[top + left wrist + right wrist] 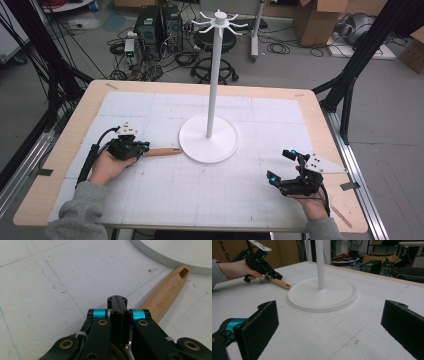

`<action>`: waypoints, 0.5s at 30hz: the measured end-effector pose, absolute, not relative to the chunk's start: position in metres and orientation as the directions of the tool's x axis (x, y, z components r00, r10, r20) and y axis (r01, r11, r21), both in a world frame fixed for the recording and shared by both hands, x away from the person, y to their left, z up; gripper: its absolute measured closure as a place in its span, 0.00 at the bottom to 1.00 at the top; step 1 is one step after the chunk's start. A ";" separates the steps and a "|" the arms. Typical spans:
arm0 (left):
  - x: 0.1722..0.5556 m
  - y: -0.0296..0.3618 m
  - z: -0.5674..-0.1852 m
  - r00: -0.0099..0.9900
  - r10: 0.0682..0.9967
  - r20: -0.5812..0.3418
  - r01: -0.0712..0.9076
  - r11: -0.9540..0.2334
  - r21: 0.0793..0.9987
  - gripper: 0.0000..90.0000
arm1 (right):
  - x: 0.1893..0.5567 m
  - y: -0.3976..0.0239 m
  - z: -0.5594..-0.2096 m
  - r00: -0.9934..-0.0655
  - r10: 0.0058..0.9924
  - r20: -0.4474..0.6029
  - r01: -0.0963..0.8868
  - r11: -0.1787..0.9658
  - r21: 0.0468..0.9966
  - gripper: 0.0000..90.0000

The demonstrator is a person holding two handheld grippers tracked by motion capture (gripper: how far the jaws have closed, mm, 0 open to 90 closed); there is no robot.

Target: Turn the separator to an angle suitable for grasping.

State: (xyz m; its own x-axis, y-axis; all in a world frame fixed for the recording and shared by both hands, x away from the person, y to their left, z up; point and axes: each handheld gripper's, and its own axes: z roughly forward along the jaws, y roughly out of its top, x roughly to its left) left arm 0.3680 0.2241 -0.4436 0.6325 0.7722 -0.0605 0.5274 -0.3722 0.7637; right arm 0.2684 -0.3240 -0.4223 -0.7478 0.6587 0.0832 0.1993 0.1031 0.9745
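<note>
A wooden handle marked "KITCHEN TOOL" lies flat on the white mat, its holed end touching the rim of a white stand's round base. My left gripper sits low over the handle's near end, jaws pressed together with nothing seen between them; the handle runs out from beneath on its right. In the right gripper view a metal disc shows under the left gripper. My right gripper rests at the front right, jaws wide open over bare mat, facing the stand's base.
The stand's thin white pole rises from the base to a ring of hooks. The gridded white mat covers a wooden table. Beyond the far edge are computers, cables, a stool and cardboard boxes.
</note>
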 end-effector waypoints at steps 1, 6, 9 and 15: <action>0.368 0.224 -0.443 0.632 0.772 -0.058 0.527 -0.373 0.764 1.00 | 0.268 -0.324 -0.422 -0.748 0.659 0.083 0.200 0.104 0.974 0.01; 0.365 0.223 -0.443 0.637 0.768 -0.060 0.526 -0.377 0.762 1.00 | 0.269 -0.324 -0.423 -0.746 0.660 0.087 0.200 0.098 0.975 0.01; 0.363 0.224 -0.443 0.648 0.759 -0.059 0.522 -0.387 0.760 1.00 | 0.269 -0.325 -0.423 -0.747 0.660 0.084 0.199 0.102 0.975 0.01; 0.361 0.223 -0.443 0.648 0.759 -0.056 0.521 -0.389 0.760 1.00 | 0.268 -0.324 -0.422 -0.748 0.659 0.084 0.200 0.103 0.974 0.01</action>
